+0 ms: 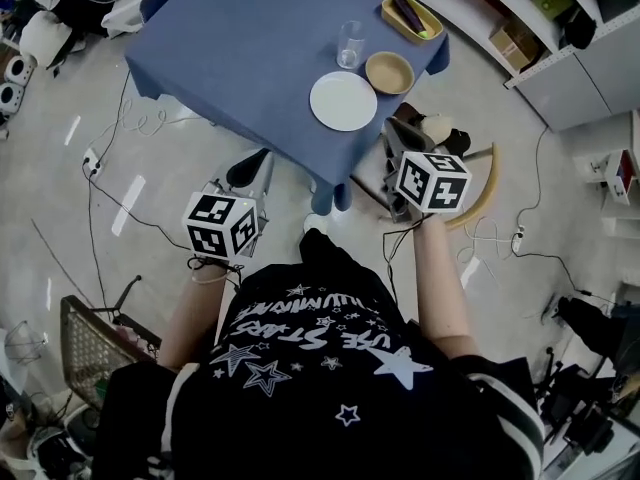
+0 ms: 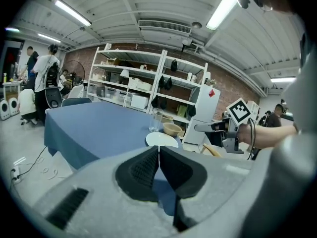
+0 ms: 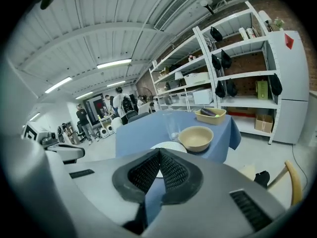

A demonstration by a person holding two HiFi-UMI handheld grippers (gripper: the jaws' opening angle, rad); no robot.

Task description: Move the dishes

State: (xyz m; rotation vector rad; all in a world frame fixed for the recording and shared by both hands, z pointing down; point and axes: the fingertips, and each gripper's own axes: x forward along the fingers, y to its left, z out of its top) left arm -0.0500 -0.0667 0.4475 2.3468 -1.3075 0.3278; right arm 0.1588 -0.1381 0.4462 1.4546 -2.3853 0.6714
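Observation:
A white plate (image 1: pixel 343 100) lies near the front corner of the blue-clothed table (image 1: pixel 250 48). Beside it sit a tan bowl (image 1: pixel 389 72) and a clear glass (image 1: pixel 350 44). The same plate (image 3: pixel 166 146), bowl (image 3: pixel 196 138) and glass (image 3: pixel 172 127) show ahead in the right gripper view. My left gripper (image 1: pixel 258 167) hangs shut and empty off the table's near edge. My right gripper (image 1: pixel 398 134) is shut and empty too, just short of the table corner, near the bowl. From the left gripper view the plate (image 2: pixel 161 139) peeks over the shut jaws.
A yellow tray (image 1: pixel 411 18) holding a dark vegetable sits at the table's far corner. A wooden chair (image 1: pixel 480 183) stands on the right, and cables (image 1: pixel 110 178) trail over the floor. Shelving (image 1: pixel 520 18) lines the right wall. People stand far off in the room (image 2: pixel 44 73).

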